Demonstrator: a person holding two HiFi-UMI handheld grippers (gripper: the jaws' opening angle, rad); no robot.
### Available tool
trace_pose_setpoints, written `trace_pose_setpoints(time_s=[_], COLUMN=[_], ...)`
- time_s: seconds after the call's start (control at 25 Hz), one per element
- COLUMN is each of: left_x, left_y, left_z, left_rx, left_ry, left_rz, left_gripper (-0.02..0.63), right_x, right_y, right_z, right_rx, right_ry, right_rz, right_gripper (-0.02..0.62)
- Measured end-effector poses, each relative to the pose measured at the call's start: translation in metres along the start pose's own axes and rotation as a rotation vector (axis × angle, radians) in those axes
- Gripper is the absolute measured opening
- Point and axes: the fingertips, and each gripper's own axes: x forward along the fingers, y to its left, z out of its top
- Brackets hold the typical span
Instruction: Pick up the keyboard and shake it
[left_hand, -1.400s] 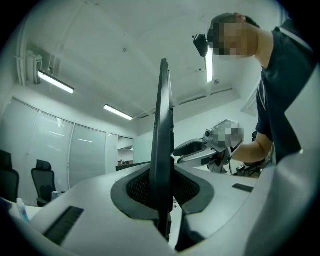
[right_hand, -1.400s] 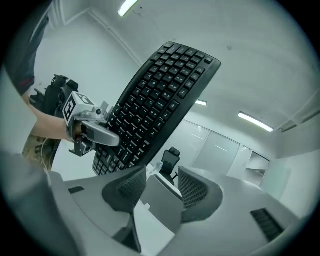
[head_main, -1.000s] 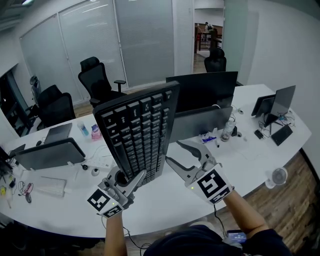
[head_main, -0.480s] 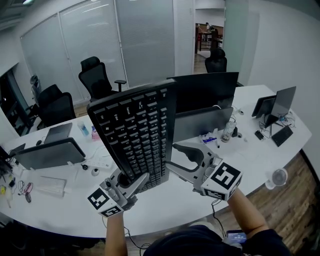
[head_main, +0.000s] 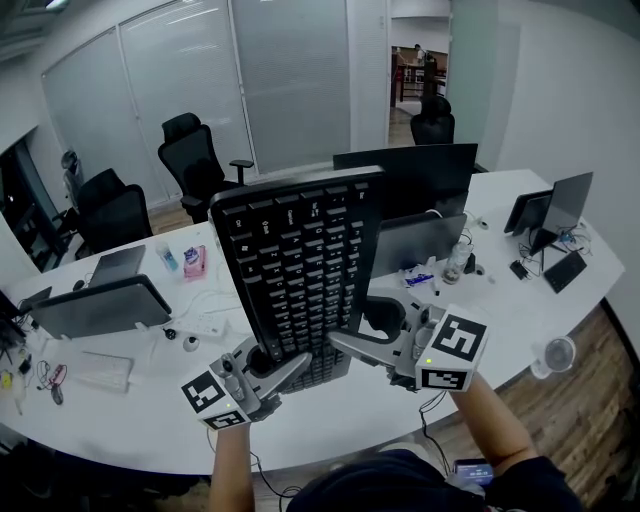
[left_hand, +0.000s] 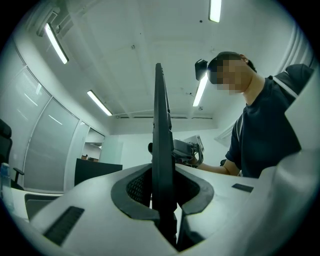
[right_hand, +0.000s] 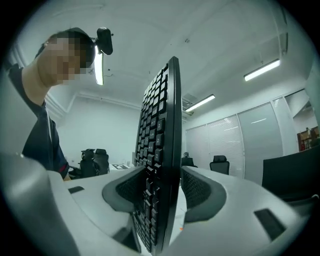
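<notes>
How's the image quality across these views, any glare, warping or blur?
Head view: sharp, evenly lit, the desk bowed by the wide lens. Left gripper view: fisheye with dark corners, bright ceiling lights, the keyboard a dark edge-on silhouette. Right gripper view: same fisheye, nearest keys slightly soft.

An office: a long white desk (head_main: 505, 300) carries monitors (head_main: 410, 180) and a laptop (head_main: 117, 266), black swivel chairs (head_main: 195, 160) stand behind it, blinds (head_main: 290, 80) line the wall, and strip lights (left_hand: 55, 42) run overhead.
</notes>
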Motion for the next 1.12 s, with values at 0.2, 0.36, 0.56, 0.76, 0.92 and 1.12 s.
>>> trace_pose_setpoints(time_s=[0.2, 0.36, 0.56, 0.76, 0.92, 1.12], left_x=[0.002, 0.005, 0.008, 0.012, 0.01, 0.009], left_y=[-0.002, -0.006, -0.011, -0.019, -0.015, -0.013], left_z=[0.0, 0.005, 0.006, 0.001, 0.011, 0.014], left_rx=[-0.033, -0.047, -0.06, -0.067, -0.072, -0.07], left_ry=[-0.017, -0.038, -0.071, -0.119, -0.136, -0.109], left_rz=[-0.037, -0.061, -0.069, -0.069, -0.069, -0.069], left_gripper=[0.089, 0.089, 0.089, 0.089, 0.089, 0.087], right_x=[0.001, -0.002, -0.006, -0.015, -0.006, 0.004], right_y=[0.001, 0.004, 0.01, 0.02, 0.021, 0.02], right_z=[0.001, 0.004, -0.002, -0.03, -0.04, -0.047], right_rx=[0.055, 0.116, 0.154, 0.138, 0.146, 0.154], right_ry=[-0.03, -0.064, -0.072, -0.025, 0.024, 0.066], right_rz=[0.036, 0.086, 0.141, 0.174, 0.199, 0.215], right_gripper=[0.206, 0.206, 0.206, 0.206, 0.206, 0.206])
